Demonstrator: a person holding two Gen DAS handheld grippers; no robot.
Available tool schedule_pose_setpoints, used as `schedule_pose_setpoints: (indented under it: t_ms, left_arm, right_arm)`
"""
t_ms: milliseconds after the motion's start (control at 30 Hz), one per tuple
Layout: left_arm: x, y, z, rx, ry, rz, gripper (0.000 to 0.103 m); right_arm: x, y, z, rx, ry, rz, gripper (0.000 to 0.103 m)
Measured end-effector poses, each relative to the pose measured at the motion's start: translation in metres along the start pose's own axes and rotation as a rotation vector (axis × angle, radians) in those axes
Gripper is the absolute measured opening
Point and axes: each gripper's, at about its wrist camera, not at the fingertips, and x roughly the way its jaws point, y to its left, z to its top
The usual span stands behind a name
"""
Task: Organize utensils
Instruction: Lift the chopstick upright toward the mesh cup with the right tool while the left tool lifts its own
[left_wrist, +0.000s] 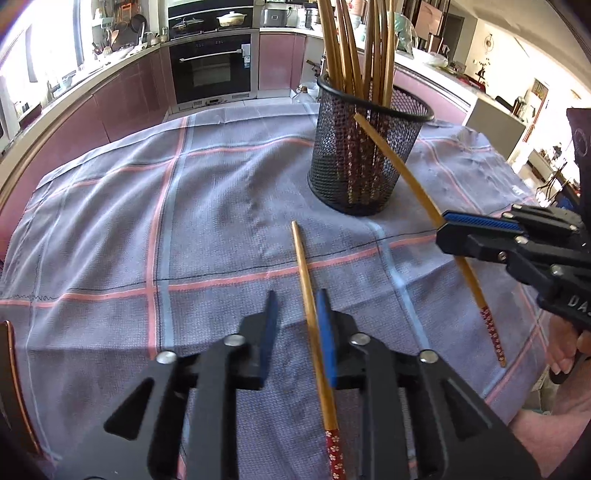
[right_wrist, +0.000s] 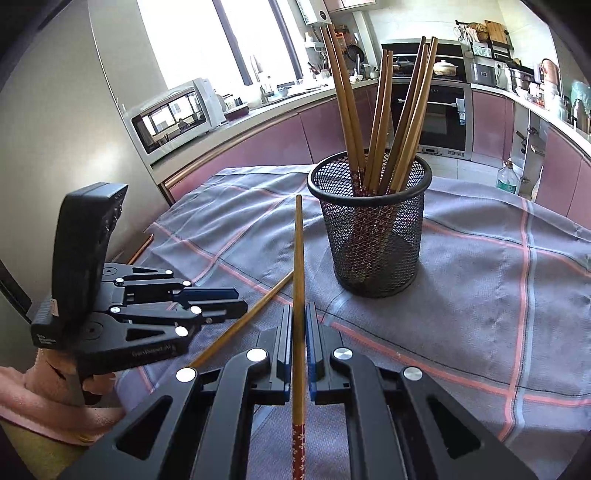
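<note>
A black mesh holder (left_wrist: 364, 166) (right_wrist: 373, 240) stands on the checked cloth with several bamboo chopsticks upright in it. My right gripper (right_wrist: 298, 314) (left_wrist: 443, 225) is shut on one chopstick (right_wrist: 298, 258) (left_wrist: 402, 170) and holds it tilted in the air, tip near the holder's rim. A second chopstick (left_wrist: 308, 295) (right_wrist: 240, 325) lies on the cloth in front of the holder. My left gripper (left_wrist: 297, 306) (right_wrist: 236, 299) straddles it, jaws a little apart. The chopstick rests against the right pad, with a gap showing to the left pad.
The grey cloth (left_wrist: 147, 221) with pink and blue lines covers the table to its edges. A person's hand (left_wrist: 565, 362) holds the right gripper's handle. Pink kitchen cabinets, an oven (left_wrist: 212, 70) and a microwave (right_wrist: 173, 114) stand beyond. A plastic bottle (right_wrist: 511, 177) stands on the floor.
</note>
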Motion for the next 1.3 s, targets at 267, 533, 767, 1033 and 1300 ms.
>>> schedule_pose_setpoints:
  t_ms: [267,533,767,1033,1300]
  left_arm:
    - [0.011,-0.008,0.0,0.038,0.012,0.024,0.017]
    - [0.011,-0.01,0.001,0.016,0.003,0.046,0.007]
    - [-0.002,-0.006,0.004,-0.008,-0.026,0.016,0.007]
    - [-0.028,-0.002,0.01,-0.038,-0.087,-0.057,0.007]
    - [-0.058,0.009,0.019,-0.078,-0.164,-0.137,0.007]
  right_arm:
    - [0.0,0.003,-0.001,-0.007,-0.001,0.0,0.006]
    - [-0.007,0.001,-0.001,-0.004,-0.019,-0.008,0.006]
    - [-0.015,-0.002,0.0,0.003,-0.044,-0.004,0.006]
    - [-0.03,-0.007,0.006,0.008,-0.088,0.005,0.006]
    - [-0.041,-0.013,0.015,0.028,-0.14,0.007,0.006]
